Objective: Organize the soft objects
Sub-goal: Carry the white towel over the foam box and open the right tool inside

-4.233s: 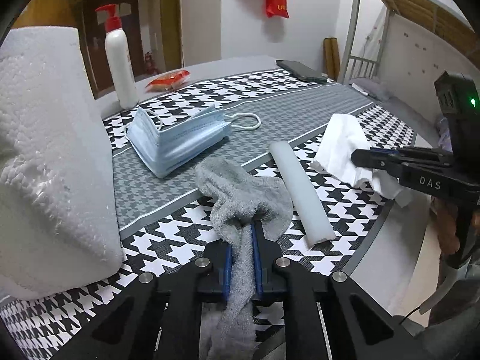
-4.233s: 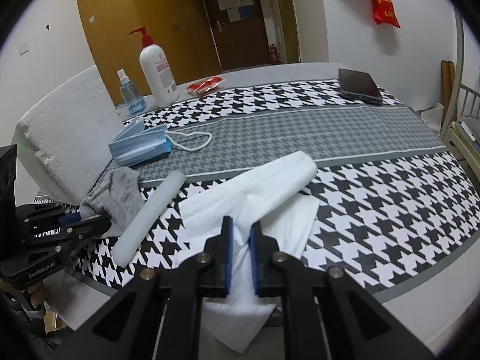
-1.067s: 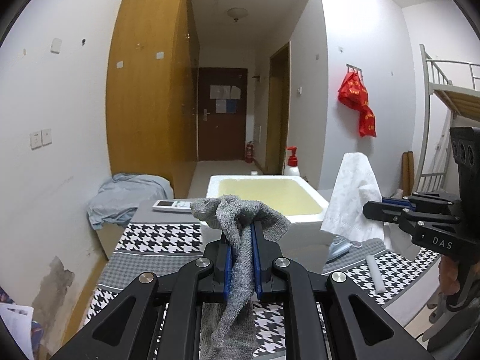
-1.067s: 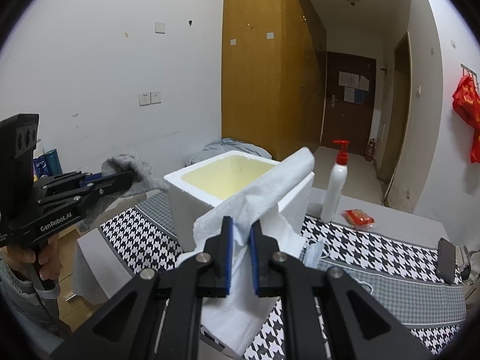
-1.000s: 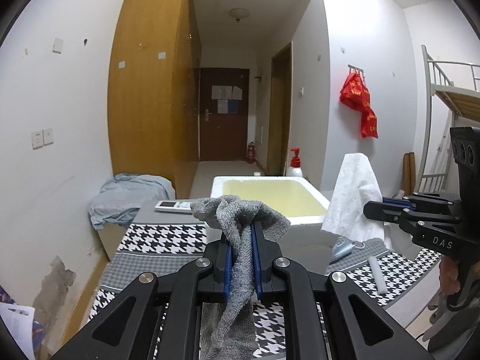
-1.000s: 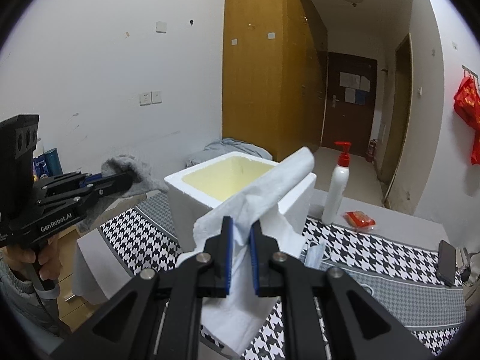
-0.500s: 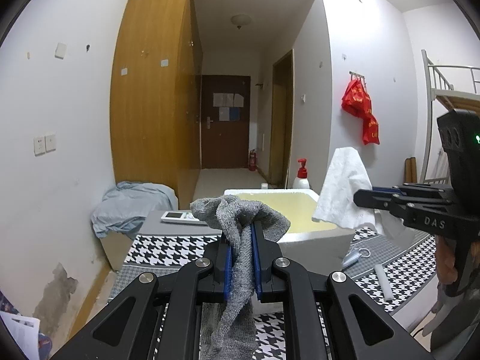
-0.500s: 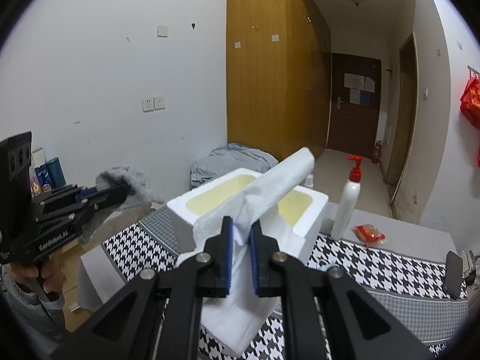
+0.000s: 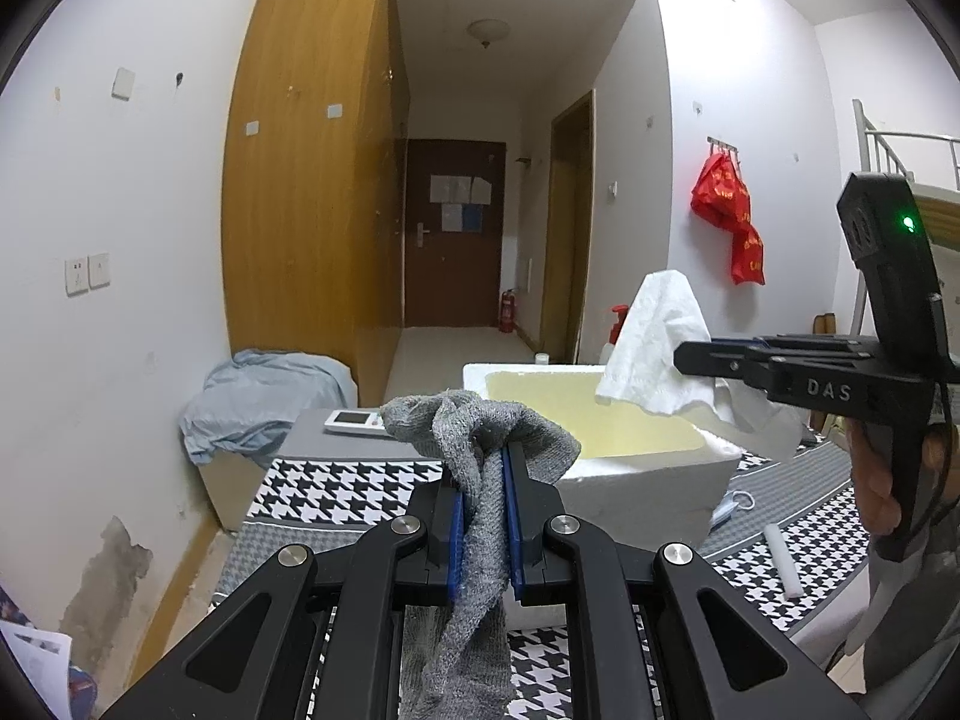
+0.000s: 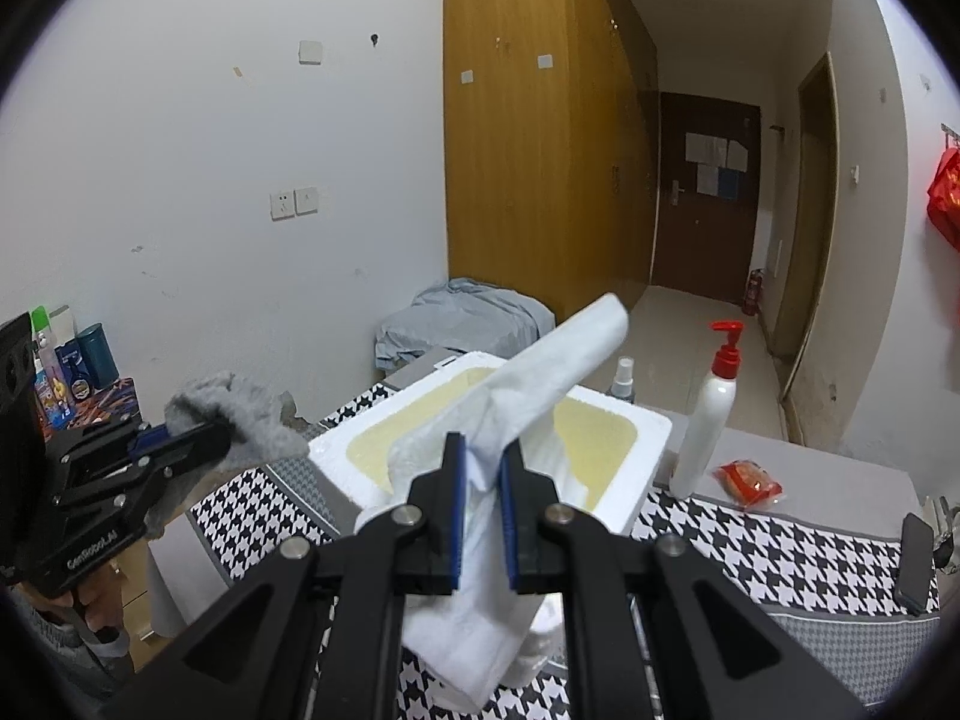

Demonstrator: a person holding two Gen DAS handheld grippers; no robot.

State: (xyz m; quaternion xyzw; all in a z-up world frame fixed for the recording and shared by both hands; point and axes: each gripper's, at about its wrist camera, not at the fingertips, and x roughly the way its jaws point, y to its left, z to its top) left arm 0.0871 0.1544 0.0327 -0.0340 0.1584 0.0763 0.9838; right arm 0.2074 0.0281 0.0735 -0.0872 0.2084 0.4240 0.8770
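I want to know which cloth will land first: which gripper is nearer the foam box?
Right. The right gripper holds its white towel over the foam box, above its near rim. The left gripper, clamping the gray sock, sits just short of the box's side.

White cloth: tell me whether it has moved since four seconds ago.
Yes. The white cloth lay on the table then; now the right gripper holds it up over the foam box.
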